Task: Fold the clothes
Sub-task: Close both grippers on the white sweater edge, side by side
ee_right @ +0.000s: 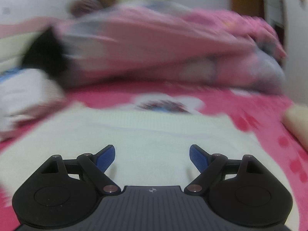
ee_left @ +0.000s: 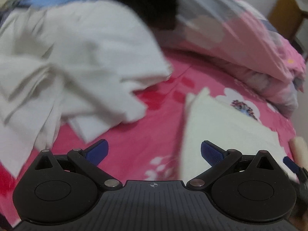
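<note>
Left wrist: my left gripper (ee_left: pixel 154 152) jaws wide, nothing between, pink sheet (ee_left: pixel 134 144) under them, white clothes (ee_left: pixel 67 67) ahead-left, cream garment (ee_left: pixel 221 134) ahead-right; right wrist: my right gripper (ee_right: pixel 152 156) jaws apart, empty, cream garment (ee_right: pixel 150 134) directly beneath, quilt (ee_right: pixel 163 48) beyond.

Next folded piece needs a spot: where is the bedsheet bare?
Bare pink sheet lies between the white clothes pile and the folded cream garment. A narrower strip runs in front of the pink quilt. The pile side is crowded, with a black garment behind it.
</note>
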Demonstrator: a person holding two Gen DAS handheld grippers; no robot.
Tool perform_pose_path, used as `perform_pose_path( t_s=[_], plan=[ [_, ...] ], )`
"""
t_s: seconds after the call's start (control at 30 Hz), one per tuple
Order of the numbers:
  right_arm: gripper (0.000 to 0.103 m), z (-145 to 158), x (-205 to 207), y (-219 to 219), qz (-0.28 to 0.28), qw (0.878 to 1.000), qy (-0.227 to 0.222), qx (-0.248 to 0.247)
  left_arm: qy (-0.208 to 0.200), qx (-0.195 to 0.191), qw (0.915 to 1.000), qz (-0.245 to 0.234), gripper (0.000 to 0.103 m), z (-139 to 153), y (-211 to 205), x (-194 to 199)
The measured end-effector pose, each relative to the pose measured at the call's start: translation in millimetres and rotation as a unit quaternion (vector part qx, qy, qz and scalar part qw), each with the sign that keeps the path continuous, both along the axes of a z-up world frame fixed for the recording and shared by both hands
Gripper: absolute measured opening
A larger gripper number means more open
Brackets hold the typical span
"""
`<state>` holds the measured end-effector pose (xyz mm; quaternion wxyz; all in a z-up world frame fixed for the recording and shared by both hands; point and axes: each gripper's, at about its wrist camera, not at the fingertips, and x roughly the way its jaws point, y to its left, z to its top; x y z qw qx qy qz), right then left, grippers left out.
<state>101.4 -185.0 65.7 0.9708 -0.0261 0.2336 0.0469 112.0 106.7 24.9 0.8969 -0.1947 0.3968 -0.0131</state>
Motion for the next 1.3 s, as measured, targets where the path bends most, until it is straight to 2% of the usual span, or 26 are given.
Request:
perform_pose_path(
  t_s=[0.1,0.2,0.3,0.43,0.57,0.67,0.73,0.77,0.8,0.83,0.87,0.9,0.97,1.03,1.23,1.27,1.3],
  plan=[
    [0.087,4,-26,49,0.098,0.994,-0.016,-0.055,0.015,-0.038,0.9991,0.008,0.102,-11,11,2],
    [0.088,3,-48,93,0.18,0.978,-0.023,-0.108,0.023,-0.06,0.9979,-0.012,0.1,-21,11,2],
    [0.088,-5,-54,118,0.206,0.969,-0.011,-0.14,0.029,-0.084,0.9955,-0.032,0.098,-27,9,0],
    [0.087,-19,-59,147,0.248,0.952,0.002,-0.181,0.015,-0.113,0.9928,-0.039,0.097,-27,10,-1],
    [0.085,-37,-55,173,0.256,0.938,0.007,-0.235,0.009,-0.134,0.9897,-0.049,0.093,-27,13,2],
    [0.082,-50,-50,193,0.254,0.927,-0.006,-0.275,0.018,-0.163,0.9853,-0.049,0.091,-29,19,6],
    [0.073,-56,-44,203,0.239,0.925,-0.018,-0.296,0.021,-0.182,0.982,-0.048,0.091,-30,22,9],
    [0.056,-59,-42,209,0.232,0.923,-0.024,-0.306,0.024,-0.192,0.98,-0.048,0.091,-31,24,10],
    [0.048,-62,-39,214,0.224,0.921,-0.03,-0.316,0.028,-0.21,0.9761,-0.047,0.091,-32,26,12],
    [0.043,-63,-38,216,0.218,0.922,-0.036,-0.318,0.033,-0.229,0.9717,-0.049,0.092,-33,28,14],
    [0.031,-62,-38,215,0.212,0.924,-0.043,-0.315,0.038,-0.25,0.966,-0.053,0.093,-35,29,17],
    [0.024,-58,-37,212,0.205,0.932,-0.044,-0.296,0.043,-0.266,0.9615,-0.055,0.096,-36,29,20],
    [0.022,-46,-36,201,0.193,0.95,-0.039,-0.241,0.051,-0.288,0.9541,-0.064,0.097,-39,27,29],
    [0.021,-36,-32,190,0.184,0.963,-0.035,-0.195,0.065,-0.299,0.9485,-0.083,0.098,-43,19,40],
    [0.021,-33,-33,186,0.18,0.968,-0.042,-0.17,0.104,-0.311,0.9355,-0.132,0.097,-60,-11,67],
    [0.021,-33,-34,185,0.179,0.969,-0.043,-0.165,0.103,-0.303,0.9375,-0.135,0.095,-61,-14,70],
    [0.021,-32,-34,183,0.177,0.97,-0.046,-0.159,0.103,-0.296,0.9394,-0.138,0.087,-62,-17,73]
  ],
)
